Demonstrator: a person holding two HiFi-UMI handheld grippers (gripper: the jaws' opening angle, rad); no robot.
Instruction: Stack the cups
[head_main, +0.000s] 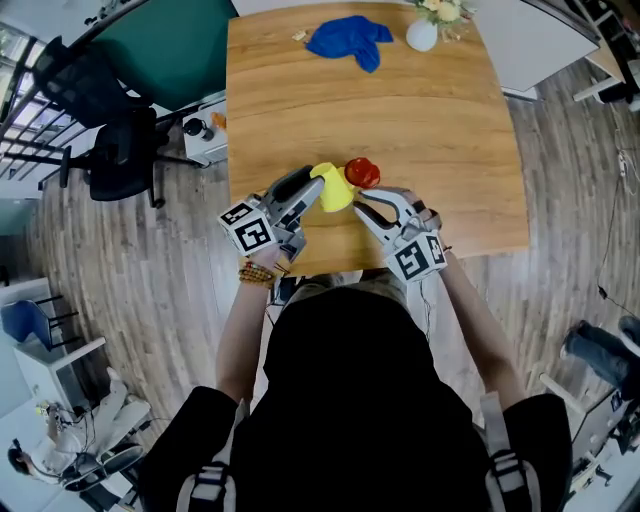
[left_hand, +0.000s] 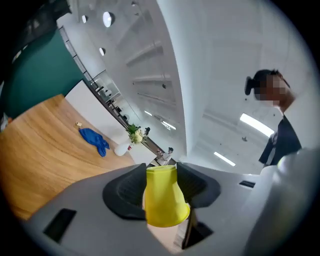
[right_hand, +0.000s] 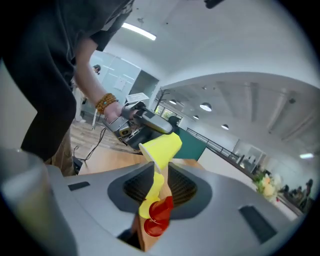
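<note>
A yellow cup (head_main: 338, 190) hangs tilted over the near part of the wooden table (head_main: 420, 130), and my left gripper (head_main: 318, 183) is shut on it. In the left gripper view the yellow cup (left_hand: 162, 197) fills the gap between the pads, its wide mouth toward the camera. A red cup (head_main: 362, 172) sits just right of it. My right gripper (head_main: 366, 198) is close below the red cup, its jaws apart. In the right gripper view the held yellow cup (right_hand: 162, 146) shows above the gap. A yellow strip and the red cup (right_hand: 158, 220) show lower in it.
A blue cloth (head_main: 348, 40) and a white vase with flowers (head_main: 422, 35) lie at the table's far edge. A black office chair (head_main: 120, 155) stands on the floor to the left. A person (left_hand: 280, 130) stands beyond the table in the left gripper view.
</note>
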